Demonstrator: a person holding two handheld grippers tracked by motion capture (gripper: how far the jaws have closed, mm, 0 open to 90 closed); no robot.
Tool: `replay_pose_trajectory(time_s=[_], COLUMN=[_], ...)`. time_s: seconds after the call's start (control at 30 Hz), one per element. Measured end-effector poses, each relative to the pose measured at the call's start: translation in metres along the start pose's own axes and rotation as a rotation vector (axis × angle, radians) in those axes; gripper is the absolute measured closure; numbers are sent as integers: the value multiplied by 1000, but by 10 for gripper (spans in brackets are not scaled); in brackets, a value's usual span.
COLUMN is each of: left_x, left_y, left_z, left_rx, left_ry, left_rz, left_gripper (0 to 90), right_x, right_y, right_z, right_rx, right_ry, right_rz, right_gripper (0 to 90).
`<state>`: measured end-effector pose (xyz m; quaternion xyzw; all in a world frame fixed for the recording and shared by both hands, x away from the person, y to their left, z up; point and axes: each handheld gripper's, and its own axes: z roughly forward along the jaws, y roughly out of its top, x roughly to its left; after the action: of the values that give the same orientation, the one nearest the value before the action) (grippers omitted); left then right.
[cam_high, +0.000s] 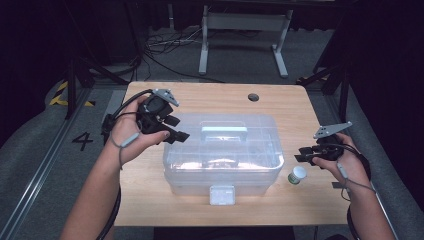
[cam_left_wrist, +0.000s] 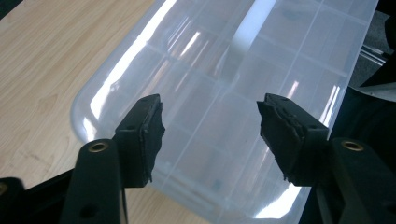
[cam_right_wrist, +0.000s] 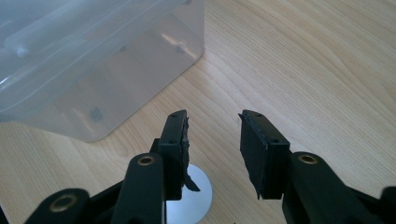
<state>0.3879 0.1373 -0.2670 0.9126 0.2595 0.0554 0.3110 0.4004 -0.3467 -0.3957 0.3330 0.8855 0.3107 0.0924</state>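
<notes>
Clear plastic box (cam_high: 222, 152) sat mid desk (cam_high: 150, 195), lid shut. Left gripper (cam_left_wrist: 210, 133) hung above its lid, jaws apart, empty. Right gripper (cam_right_wrist: 214, 149) gaped empty above small white-capped bottle (cam_high: 298, 175) beside box.

A black "4" is marked on the grey floor (cam_high: 82, 141).

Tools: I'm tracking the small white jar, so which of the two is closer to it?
The right tool; the small white jar stands just below its tips, while the left tool hovers over the clear box.
</notes>
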Motion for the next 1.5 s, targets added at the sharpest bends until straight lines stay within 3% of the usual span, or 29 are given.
replay_pose_trajectory(time_s=[0.1,0.4,0.53,0.63,0.93,1.17,1.27,1.37,1.5], left_x=[-2,-3,-1,2,-1,-7,-9,-13,-12], left_y=[10,29,31,33,38,39,40,42,42], left_z=[8,32,41,48,65,68,67,66,65], left_rx=[8,20,14,24,69,114,126,136,130], left_ry=[12,-36,-50,-58,-75,-78,-50,-19,-18], left_rz=[22,71,64,58,108,146,144,173,179], left_gripper=[354,310,310,397,460,653,723,740,741], right_x=[1,5,6,6,9,10,10,12,15], right_y=[-1,-7,-10,-11,-10,-10,-9,-9,-9], right_z=[-1,-6,-8,-9,-7,-7,-7,-7,-9], right_rx=[-4,-18,-18,-19,-16,-16,-17,-15,-15], right_ry=[3,4,2,0,12,16,21,23,19], right_rz=[6,23,28,33,23,17,12,7,-1], right_gripper=[626,622,622,624,623,622,623,623,623])
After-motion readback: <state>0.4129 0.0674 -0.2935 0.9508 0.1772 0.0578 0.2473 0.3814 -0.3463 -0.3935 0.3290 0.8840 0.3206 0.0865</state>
